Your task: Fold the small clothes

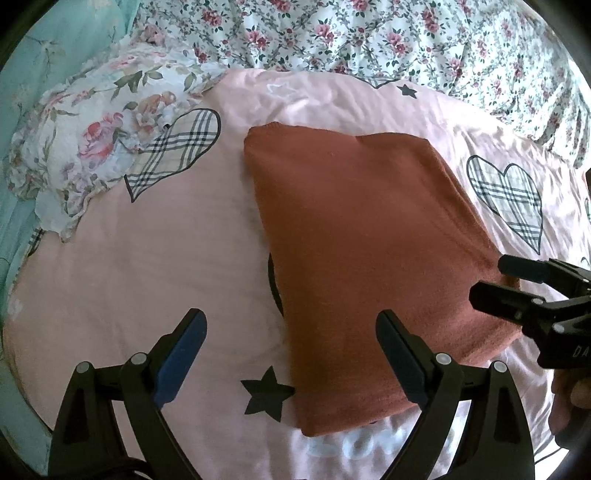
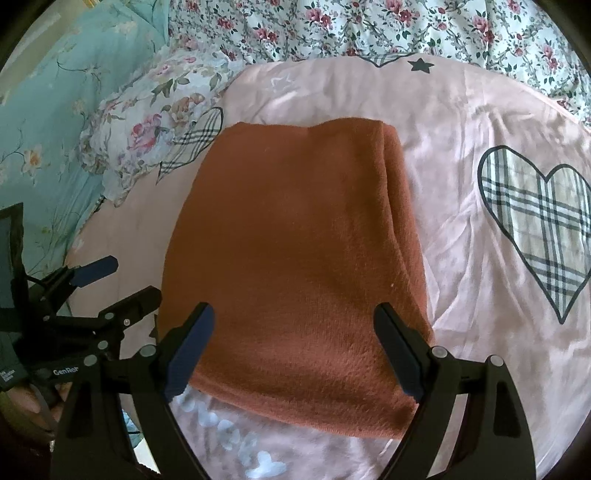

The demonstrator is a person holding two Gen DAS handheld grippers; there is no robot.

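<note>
Nearest, the left gripper (image 1: 291, 350) hangs with its fingers spread wide and empty over the near left edge of the rust-orange folded garment (image 1: 365, 258). The right gripper (image 2: 295, 343) hovers over the garment's near edge, its fingers likewise parted and holding nothing. The garment lies flat on a pink bedsheet (image 2: 461, 277). Farther left sits a floral pillow (image 1: 92, 147), and beyond it a flowered quilt (image 2: 369, 29).
</note>
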